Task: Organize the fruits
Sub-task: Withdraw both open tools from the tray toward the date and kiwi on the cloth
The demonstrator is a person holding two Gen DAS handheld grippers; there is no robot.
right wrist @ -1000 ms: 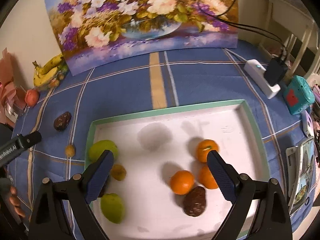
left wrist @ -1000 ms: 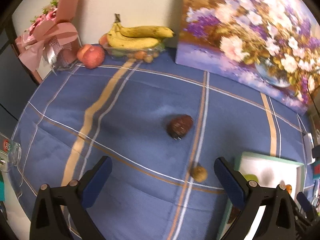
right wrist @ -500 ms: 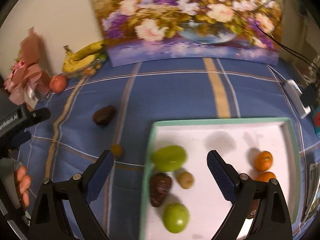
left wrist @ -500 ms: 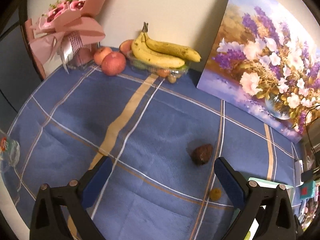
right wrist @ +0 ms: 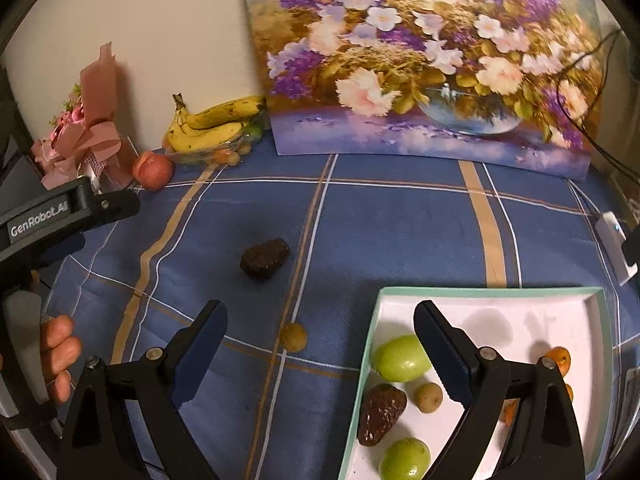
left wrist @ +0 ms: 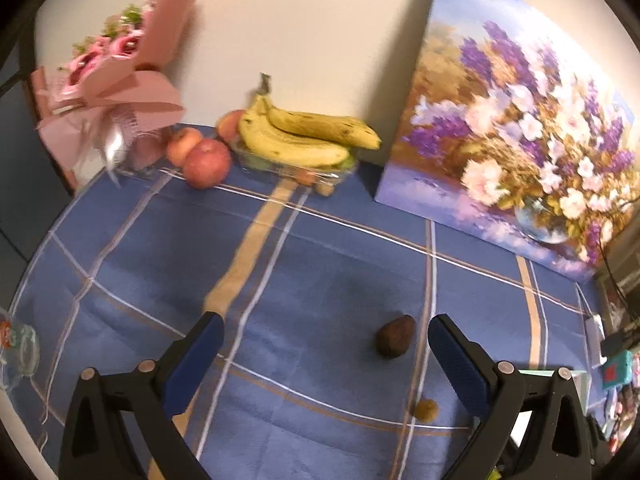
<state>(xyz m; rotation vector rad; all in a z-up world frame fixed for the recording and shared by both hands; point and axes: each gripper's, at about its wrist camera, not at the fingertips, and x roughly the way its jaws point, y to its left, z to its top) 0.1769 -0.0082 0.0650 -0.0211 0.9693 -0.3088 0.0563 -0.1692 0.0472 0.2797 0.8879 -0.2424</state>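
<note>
A dark brown avocado lies on the blue checked tablecloth, and a small tan round fruit lies nearer the white tray. The tray holds two green fruits, a dark avocado, a small tan fruit and oranges. My left gripper is open above the cloth, the avocado just inside its right finger. My right gripper is open, spanning the tan fruit and the tray's left edge. At the back stand bananas and red apples.
A flower painting leans on the wall at the back right. A pink bouquet stands at the back left. A glass sits at the table's left edge. A white charger lies right of the tray. A person's hand holds the left gripper.
Both cameras have swung left and tilted up. The tray has slid to the right of the right wrist view and out of the left one. Bananas and apples now look closer.
</note>
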